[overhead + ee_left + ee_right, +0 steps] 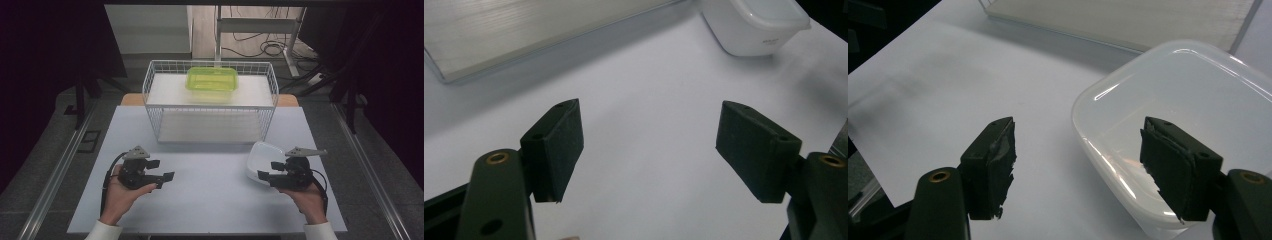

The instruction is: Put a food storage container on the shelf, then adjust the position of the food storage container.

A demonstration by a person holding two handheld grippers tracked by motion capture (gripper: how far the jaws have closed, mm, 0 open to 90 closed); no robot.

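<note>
Inspection of the table (210, 200) finds two grippers, two plastic containers and one wire rack. The left gripper (162, 172), held in the person's left hand (120, 195), sits low over the near left part of the white surface; in the left gripper view its jaws stand wide apart with bare tabletop between the two pads, and nothing is gripped. The right gripper (267, 172), held in the right hand (305, 197), sits at the near right; its jaws are likewise spread wide. In the right gripper view one pad (993, 165) hangs over bare table and the other pad (1175, 167) over the near rim of the white container (1188, 125); whether that pad touches the rim cannot be told, and the container is not clamped. This white container, one in number, translucent, with rounded corners, rests on the table just beside the right gripper, in front of the right end of the wire rack (210, 100). The rack is a single white mesh frame with two levels, standing at the far middle of the table. One green container (212, 80) sits on its upper shelf, slightly right of centre, well apart from both grippers. The lower shelf carries a pale board.
</note>
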